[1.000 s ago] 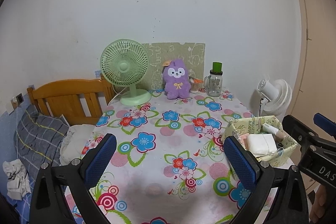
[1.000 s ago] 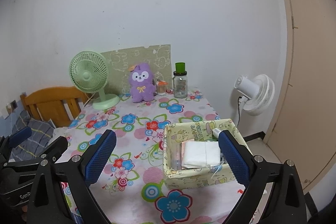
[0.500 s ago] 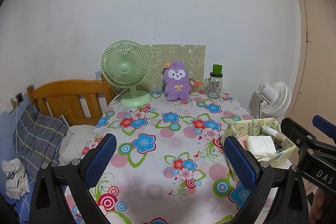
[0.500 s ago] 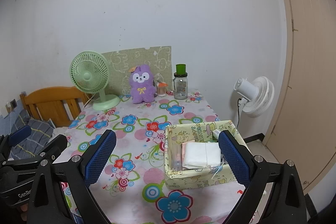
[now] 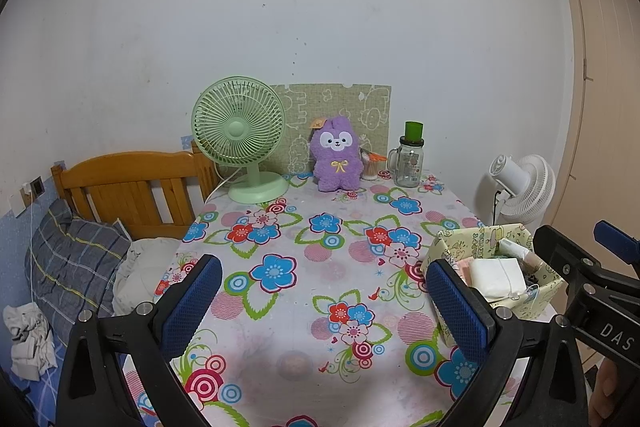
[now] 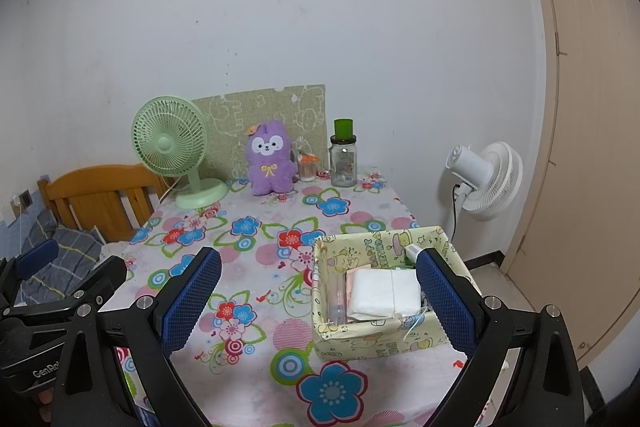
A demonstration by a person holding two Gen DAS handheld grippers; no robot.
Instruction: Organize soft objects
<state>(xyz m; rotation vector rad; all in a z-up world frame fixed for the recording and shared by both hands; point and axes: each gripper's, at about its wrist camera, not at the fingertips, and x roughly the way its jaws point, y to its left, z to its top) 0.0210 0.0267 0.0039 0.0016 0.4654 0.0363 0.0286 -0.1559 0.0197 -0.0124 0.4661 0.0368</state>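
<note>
Taking the purple plush rabbit (image 5: 335,155) as the landmark, it sits upright at the far edge of the counter (image 5: 304,279), leaning toward the green patterned board (image 5: 340,107) behind it. To its left stands the green desk fan (image 5: 240,139), its base just beside the toy; a sweep from that side could likely clip the grille or snag the fan's cord and tip it. Nearer than the rabbit, over the front of the counter, the left tongs (image 5: 324,307) hang spread wide with nothing between the blue pads. Just right of the rabbit a small cup with an orange lid (image 5: 372,167) nearly touches its flank, and beyond that stands the glass jar with a green cap (image 5: 410,163); I judge these the main hazard, since a wide-open approach to the soft toy could knock either over. Well in front of the rabbit and to its right sits the yellow fabric basket (image 6: 384,291), already holding a folded white cloth (image 6: 386,291). The right tongs (image 6: 320,303) are likewise spread and empty, one pad overlapping the basket's right wall in view; whether it touches I cannot tell, but a careless lift there could drag the light basket toward the counter's edge.
</note>
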